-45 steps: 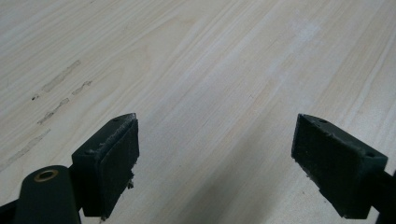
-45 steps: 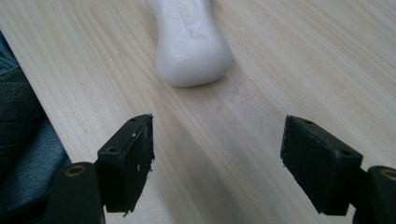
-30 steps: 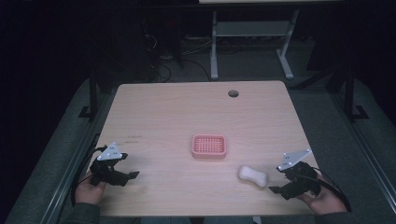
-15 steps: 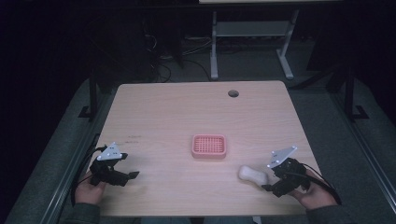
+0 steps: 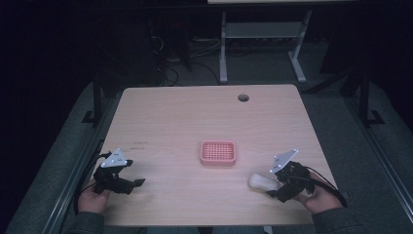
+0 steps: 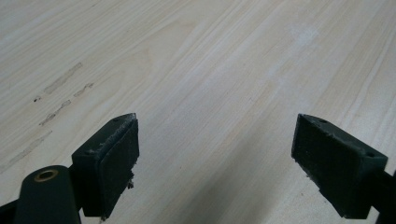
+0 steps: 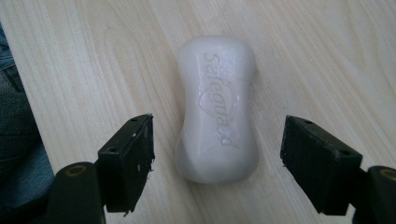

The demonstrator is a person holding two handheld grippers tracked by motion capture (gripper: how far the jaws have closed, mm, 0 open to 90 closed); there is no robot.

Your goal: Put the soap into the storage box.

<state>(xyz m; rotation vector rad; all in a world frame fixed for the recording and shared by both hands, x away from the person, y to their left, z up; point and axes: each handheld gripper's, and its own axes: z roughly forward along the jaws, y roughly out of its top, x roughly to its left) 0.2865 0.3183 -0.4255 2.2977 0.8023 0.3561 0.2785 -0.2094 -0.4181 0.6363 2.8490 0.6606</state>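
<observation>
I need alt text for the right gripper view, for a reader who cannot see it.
A white bar of soap lies on a pale wooden table, its near end between the open black jaws of the right gripper, which do not touch it. Blue cloth shows at the left edge.

Black tongs (image 5: 272, 186) with grey three-cornered plates, square pads, trailing black cables.

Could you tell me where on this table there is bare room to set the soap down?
The far half of the table, between the pink tray and the round hole, is bare, as is the stretch between the left gripper and the tray. It is tightest at the near right, where the right gripper straddles the soap.
</observation>
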